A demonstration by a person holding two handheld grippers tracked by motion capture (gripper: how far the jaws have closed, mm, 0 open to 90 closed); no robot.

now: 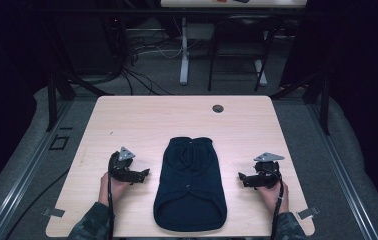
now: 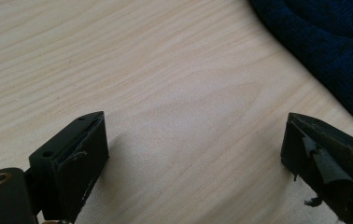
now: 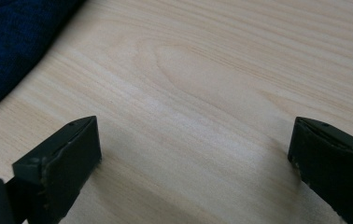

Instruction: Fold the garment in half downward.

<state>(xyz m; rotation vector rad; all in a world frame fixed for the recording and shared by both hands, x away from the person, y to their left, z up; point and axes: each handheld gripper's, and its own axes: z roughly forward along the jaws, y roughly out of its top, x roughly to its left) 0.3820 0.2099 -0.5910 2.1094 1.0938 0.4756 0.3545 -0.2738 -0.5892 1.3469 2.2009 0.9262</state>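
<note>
Evidently, you had not yet begun handling the dark blue garment (image 1: 190, 184), which lay flat near the middle of the table (image 1: 127, 120), towards your edge. Your left gripper (image 1: 144, 173) rested beside its left side and your right gripper (image 1: 242, 177) beside its right, both apart from the cloth. Both sets of jaws stood wide with nothing between them. In my judgement, the whole job remained: gripping and working the garment.

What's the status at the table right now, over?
Both hand-held grippers, left and right, open, empty. Dark blue garment flat between them, untouched. Nothing in the way.
</note>
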